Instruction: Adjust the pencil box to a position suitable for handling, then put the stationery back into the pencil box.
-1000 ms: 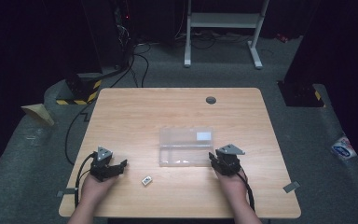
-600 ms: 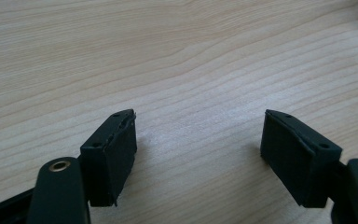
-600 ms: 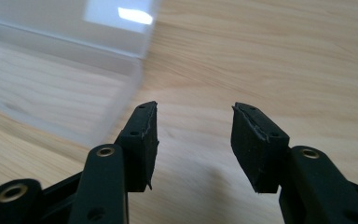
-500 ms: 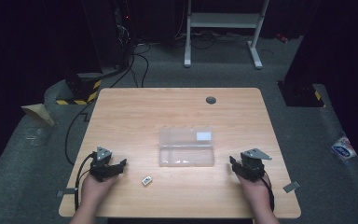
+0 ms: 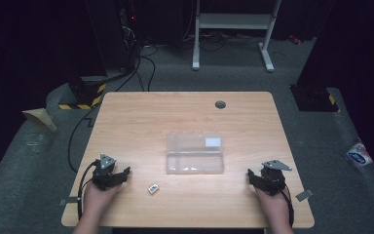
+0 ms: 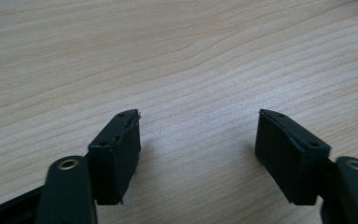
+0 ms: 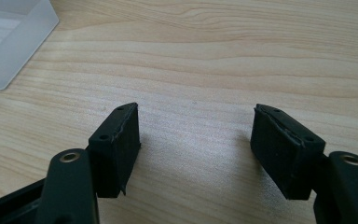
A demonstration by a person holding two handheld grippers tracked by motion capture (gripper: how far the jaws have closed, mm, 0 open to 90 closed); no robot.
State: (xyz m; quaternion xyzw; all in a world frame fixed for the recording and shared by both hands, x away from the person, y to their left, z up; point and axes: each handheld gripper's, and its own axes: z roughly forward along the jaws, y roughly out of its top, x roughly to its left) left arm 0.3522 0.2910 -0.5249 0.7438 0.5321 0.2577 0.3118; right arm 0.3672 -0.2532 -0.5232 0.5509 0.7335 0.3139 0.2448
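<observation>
The clear rectangular plastic box (image 5: 195,154) lies long-axis left-right at frame centre; the right gripper (image 5: 256,178), jaws spread like the left gripper (image 5: 120,174), has moved to lower right.

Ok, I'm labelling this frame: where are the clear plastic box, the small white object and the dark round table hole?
clear plastic box (image 5: 195,155), high view, its floor.
small white object (image 5: 153,188), high view, its middle.
dark round table hole (image 5: 220,104), high view, its centre.
</observation>
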